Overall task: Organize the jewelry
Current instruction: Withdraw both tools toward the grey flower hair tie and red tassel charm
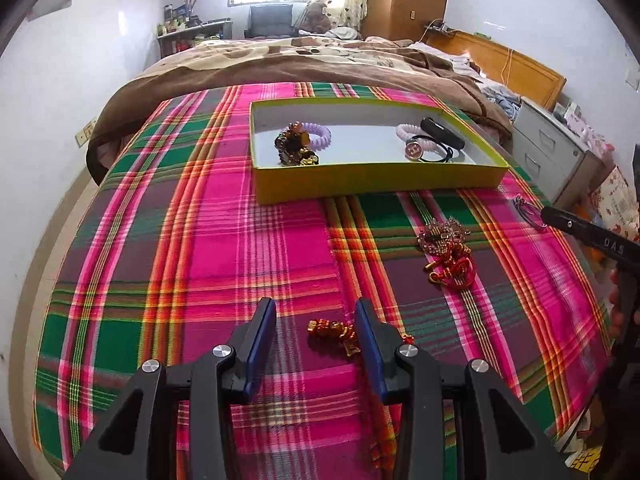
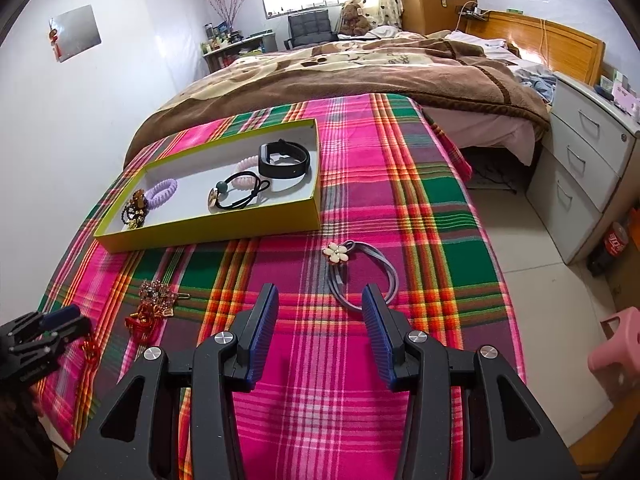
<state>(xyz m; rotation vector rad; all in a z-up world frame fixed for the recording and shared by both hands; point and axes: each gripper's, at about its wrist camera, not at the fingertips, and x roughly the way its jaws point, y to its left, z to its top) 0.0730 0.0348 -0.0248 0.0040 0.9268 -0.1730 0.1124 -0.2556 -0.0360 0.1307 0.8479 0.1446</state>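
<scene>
Left gripper (image 1: 316, 334) gaping, empty, over the gold-red charm (image 1: 334, 330); we're risking snagging its trailing cord or plaid cloth (image 1: 224, 240).

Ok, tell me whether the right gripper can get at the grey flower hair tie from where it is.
Probably yes. The right gripper is open, and the grey flower hair tie lies on the plaid cloth just beyond its fingertips, with nothing between them.

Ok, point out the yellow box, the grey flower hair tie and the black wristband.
yellow box (image 2: 208, 236), right wrist view, on its near outer wall.
grey flower hair tie (image 2: 337, 253), right wrist view, on the white flower.
black wristband (image 2: 280, 170), right wrist view, on the near side of the band.
</scene>
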